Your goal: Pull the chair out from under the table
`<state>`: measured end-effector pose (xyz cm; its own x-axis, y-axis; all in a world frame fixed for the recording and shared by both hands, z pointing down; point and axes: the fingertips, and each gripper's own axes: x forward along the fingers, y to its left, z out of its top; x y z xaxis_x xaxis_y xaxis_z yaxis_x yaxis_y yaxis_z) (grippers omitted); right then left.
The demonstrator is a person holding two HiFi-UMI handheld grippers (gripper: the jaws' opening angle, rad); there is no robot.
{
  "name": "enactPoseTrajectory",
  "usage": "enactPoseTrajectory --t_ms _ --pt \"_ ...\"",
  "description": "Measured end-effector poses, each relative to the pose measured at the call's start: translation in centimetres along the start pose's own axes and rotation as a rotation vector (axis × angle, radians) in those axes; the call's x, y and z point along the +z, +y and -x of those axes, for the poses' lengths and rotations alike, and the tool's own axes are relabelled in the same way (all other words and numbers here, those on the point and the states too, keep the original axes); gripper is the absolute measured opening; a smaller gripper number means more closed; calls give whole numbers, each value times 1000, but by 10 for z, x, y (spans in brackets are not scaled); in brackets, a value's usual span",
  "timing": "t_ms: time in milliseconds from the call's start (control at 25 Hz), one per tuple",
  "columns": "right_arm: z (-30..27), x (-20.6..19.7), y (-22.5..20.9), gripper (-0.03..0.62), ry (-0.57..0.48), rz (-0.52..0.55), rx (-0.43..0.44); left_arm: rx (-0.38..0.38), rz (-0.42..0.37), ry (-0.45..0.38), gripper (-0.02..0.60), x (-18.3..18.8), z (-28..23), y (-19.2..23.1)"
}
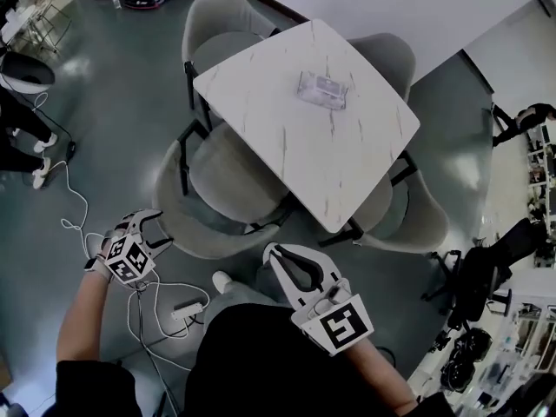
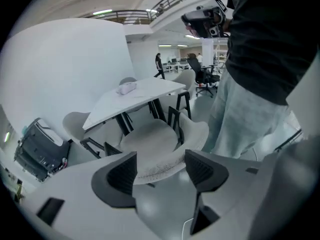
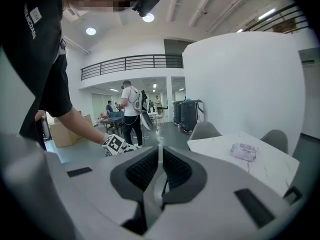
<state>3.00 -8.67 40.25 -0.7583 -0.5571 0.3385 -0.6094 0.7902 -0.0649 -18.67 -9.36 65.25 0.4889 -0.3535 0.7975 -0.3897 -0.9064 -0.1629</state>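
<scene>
"Looking at the table point(image 1: 343, 159) first: is the chair point(image 1: 221, 181) out already?"

"Not yet, I think. Its seat is still partly under the near edge of the table, and its back faces the person. Three other chairs point(image 1: 221, 20) stand tucked in at the other sides."

"So what is done?"

"Only the approach, as I judge. The left gripper point(image 1: 155, 231) point(image 2: 160, 171) is low, just beside the left end of the chair back, and its jaws are wide apart. In the left gripper view the rim of the back shows between the two pads, but they do not press on it, so nothing is grasped."

"And the right gripper point(image 1: 276, 257) point(image 3: 160, 156)?"

"It hangs near the right end of the back, and I see no contact with it. Its jaws are closed together on nothing."

"What is left, then?"

"Almost all. The jaws must close on the back rim, and then the chair must be drawn toward the person until the seat is free of the table. The small clear pack point(image 1: 321, 90) on the table has no part in this."
</scene>
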Motion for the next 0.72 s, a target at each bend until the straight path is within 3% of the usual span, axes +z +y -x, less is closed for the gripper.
enactPoseTrajectory --t_ms 200,320,440,520,720 --pt "10 -11 -5 17 21 -14 -67 -130 -44 -32 319 -2 -11 3" --pt "14 -14 -7 17 24 -22 -97 -215 -79 -8 319 -6 -12 -1" --pt "16 -17 -7 17 28 -39 -116 -284 -206 89 319 -24 -13 -7" --pt "15 -19 -7 17 27 -50 -126 -289 -305 138 319 -36 -19 -6" --pt "15 -19 -3 17 24 -56 -145 -297 -430 168 320 -39 -44 -5"
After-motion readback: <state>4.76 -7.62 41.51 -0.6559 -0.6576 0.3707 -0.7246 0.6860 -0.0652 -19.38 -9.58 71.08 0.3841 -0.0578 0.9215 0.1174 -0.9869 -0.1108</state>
